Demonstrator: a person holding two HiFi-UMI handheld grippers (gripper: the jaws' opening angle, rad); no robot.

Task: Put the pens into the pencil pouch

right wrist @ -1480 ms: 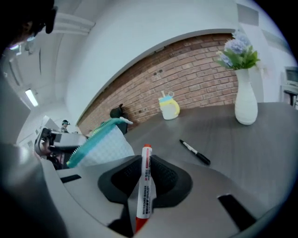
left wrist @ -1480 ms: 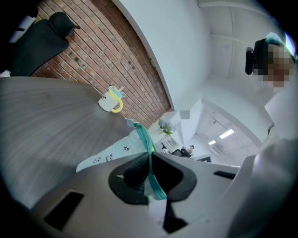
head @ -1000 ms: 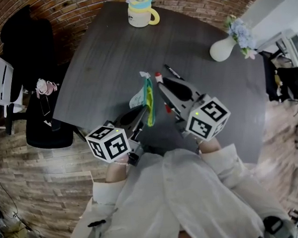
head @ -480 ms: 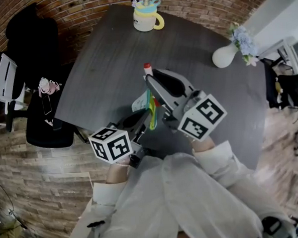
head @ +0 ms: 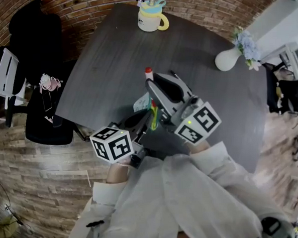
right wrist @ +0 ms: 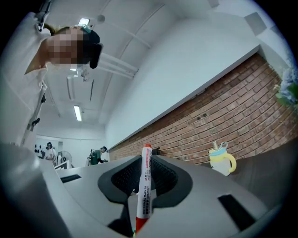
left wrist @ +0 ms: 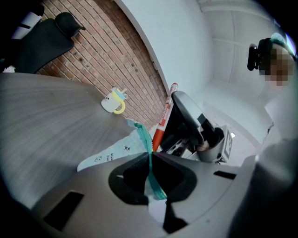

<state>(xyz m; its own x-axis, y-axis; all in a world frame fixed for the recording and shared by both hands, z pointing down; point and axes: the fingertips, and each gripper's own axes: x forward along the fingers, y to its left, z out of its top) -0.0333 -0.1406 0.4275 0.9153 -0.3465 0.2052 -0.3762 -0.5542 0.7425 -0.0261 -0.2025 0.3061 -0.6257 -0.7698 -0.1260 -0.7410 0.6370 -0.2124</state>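
Over the near side of the dark table (head: 110, 58), the left gripper (left wrist: 150, 157) has its jaws nearly together, pinching the pencil pouch (left wrist: 116, 153) by its teal zipper edge. The right gripper (right wrist: 144, 160) is clamped on a whiteboard marker (right wrist: 145, 186), tilted up, red cap poking past the jaw tips. The marker's lower red end sits just beside the pouch's zipper edge; can't tell if it's inside. Mug (head: 152, 17) and vase (head: 228, 58) are at the far side, well apart.
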